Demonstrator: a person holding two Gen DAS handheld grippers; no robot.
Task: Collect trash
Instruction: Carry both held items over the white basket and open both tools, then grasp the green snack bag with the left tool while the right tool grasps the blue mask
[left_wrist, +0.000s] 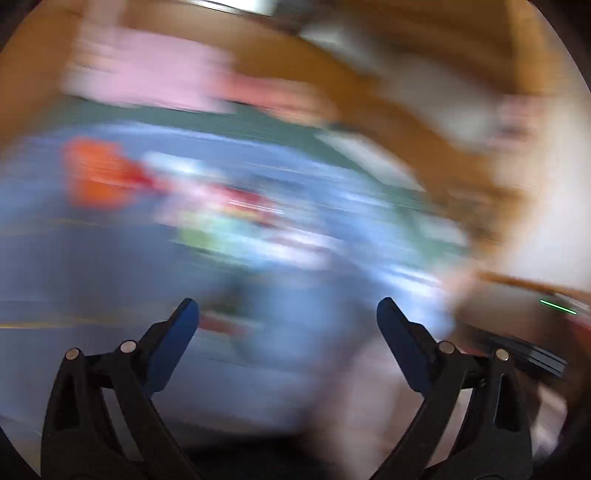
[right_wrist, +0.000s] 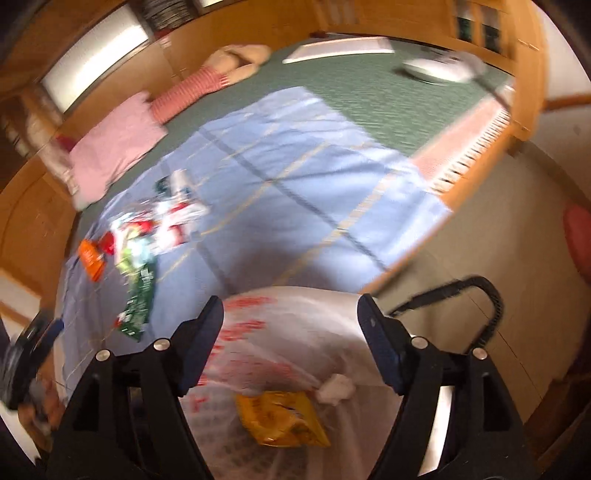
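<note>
While the left wrist view was smeared by blur, the left gripper (left_wrist: 287, 314) showed its jaws spread wide with nothing between them; ahead lay a blue blanket (left_wrist: 55, 258) and an orange wrapper (left_wrist: 98, 173), too blurred to describe further. In the right wrist view the right gripper (right_wrist: 291, 314) also had its jaws spread, holding nothing, above a clear plastic bag (right_wrist: 295, 325) with red print; inside it lay a yellow wrapper (right_wrist: 282, 419) and a white crumpled tissue (right_wrist: 335, 389). The remaining trash (right_wrist: 147, 236) sat piled on the blanket to the left, near a pink pillow (right_wrist: 114, 147); a green carpet (right_wrist: 369, 96) lay beyond.
</note>
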